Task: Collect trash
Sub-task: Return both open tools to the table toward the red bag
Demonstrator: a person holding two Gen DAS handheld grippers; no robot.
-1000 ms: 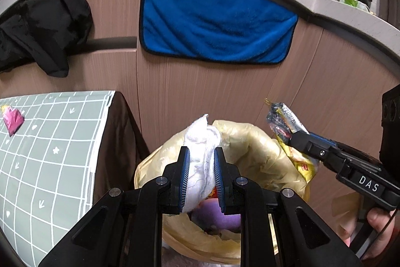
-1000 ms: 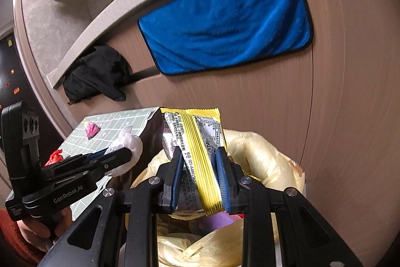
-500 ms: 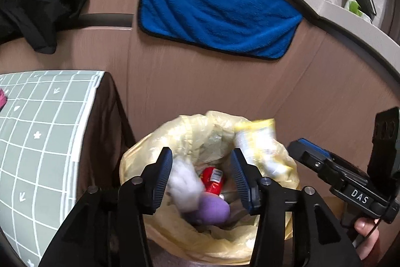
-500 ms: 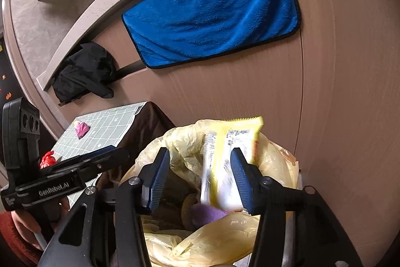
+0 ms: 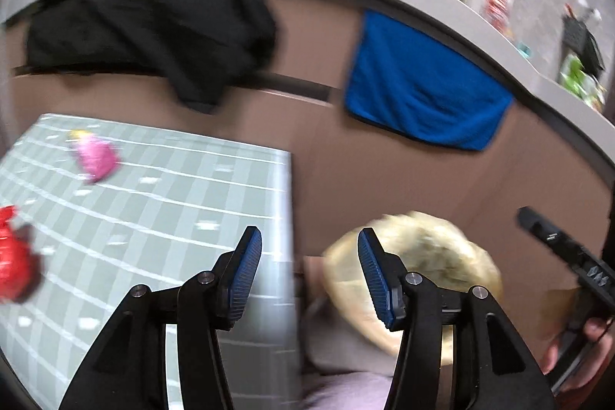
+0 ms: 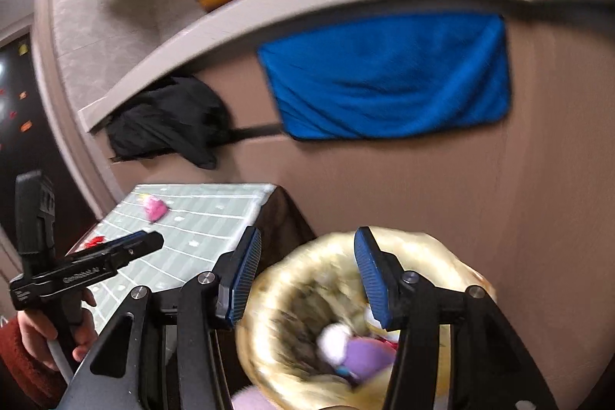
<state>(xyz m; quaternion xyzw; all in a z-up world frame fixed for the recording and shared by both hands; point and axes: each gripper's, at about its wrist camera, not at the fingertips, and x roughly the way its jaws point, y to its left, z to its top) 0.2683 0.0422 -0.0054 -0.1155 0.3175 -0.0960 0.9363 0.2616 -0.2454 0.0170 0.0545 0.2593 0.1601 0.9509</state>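
A wood-panelled counter front (image 6: 423, 171) fills the background, with a blue towel (image 6: 388, 79) hanging from its grey top edge and a black garment (image 6: 169, 118) draped to the towel's left. Below the garment stands a table (image 5: 184, 202) covered in a pale green grid-patterned cloth. Just off the table's right edge sits the trash bin (image 6: 434, 248), lined with a yellowish bag; inside it lie a white wad (image 6: 333, 341) and a purple piece (image 6: 369, 352), touching each other. Two scraps lie on the table: a pink wrapper (image 5: 96, 158) near the far edge and a red wrapper (image 5: 13, 256) toward the left edge. The left gripper (image 5: 309, 271) has its jaws spread wide and empty, above the table's right edge. The right gripper (image 6: 305, 273) is likewise wide and empty, over the bin's near-left rim. Writing on the left gripper's body, seen from the right wrist, is too blurred to read reliably.
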